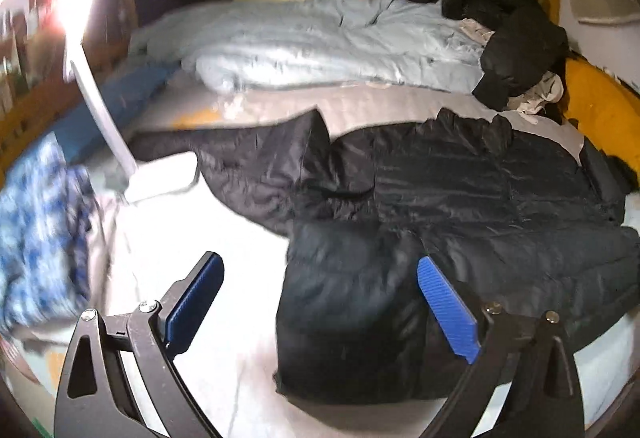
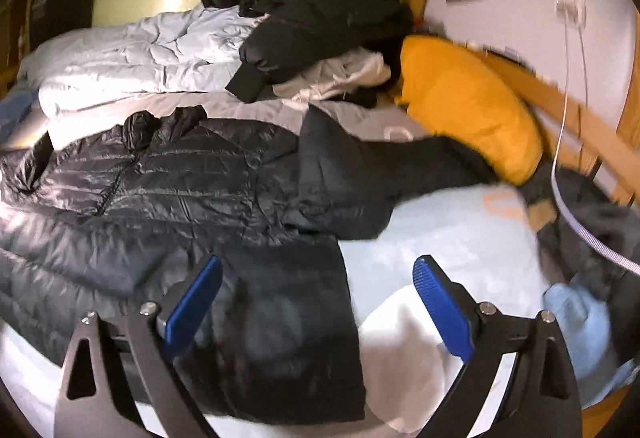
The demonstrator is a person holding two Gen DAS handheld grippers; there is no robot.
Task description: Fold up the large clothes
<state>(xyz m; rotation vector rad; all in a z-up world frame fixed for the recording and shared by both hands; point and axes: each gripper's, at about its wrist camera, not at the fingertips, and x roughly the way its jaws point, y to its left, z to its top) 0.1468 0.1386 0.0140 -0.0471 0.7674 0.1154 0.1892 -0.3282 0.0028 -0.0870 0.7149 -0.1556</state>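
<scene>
Both tongs, left tongs (image 1: 320,302) and right tongs (image 2: 318,302), wide open, empty above black puffer jacket (image 1: 460,206). Risk: slippery fill springs fold open; sleeve ahead of right tongs (image 2: 400,162) left sprawled.

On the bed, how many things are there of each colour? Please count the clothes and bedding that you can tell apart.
Black: 2, the puffer jacket spread flat and the jacket pile behind it.
Light blue: 1, the quilt.
Yellow: 1, the pillow.
White: 1, the crumpled cloth under the pile.
Blue and white: 1, the checked cloth.
Total: 6
</scene>
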